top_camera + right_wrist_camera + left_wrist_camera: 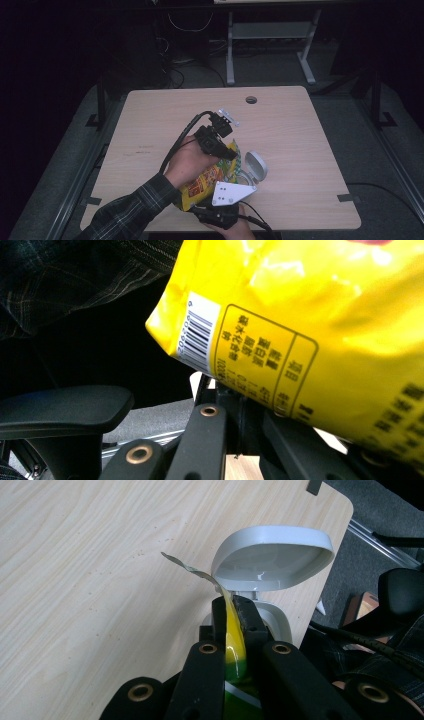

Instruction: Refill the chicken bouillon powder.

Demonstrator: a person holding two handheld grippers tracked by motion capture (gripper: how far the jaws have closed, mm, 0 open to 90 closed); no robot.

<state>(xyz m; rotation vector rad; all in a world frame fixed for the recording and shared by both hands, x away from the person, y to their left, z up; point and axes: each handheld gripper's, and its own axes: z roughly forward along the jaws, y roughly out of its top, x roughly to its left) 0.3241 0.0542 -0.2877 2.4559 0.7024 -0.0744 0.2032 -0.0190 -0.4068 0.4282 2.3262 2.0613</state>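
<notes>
Holding the shiny yellow snack bag (pixel 212 177) up over the pale wooden worktop (pixel 150 130), the left tool (pixel 233 611) and right tool (pixel 235 400) both pinch it tight, and next it probably tips toward the open white flip-lid tub (pixel 272 555).

The yellow snack bag (pixel 320 330) carries a white barcode label (pixel 197 335) with small digits beside it, too blurred to read. Next to that, a dark outlined box (pixel 265 357) holds rows of Chinese characters and printed numbers, none sharp enough to make out.
</notes>
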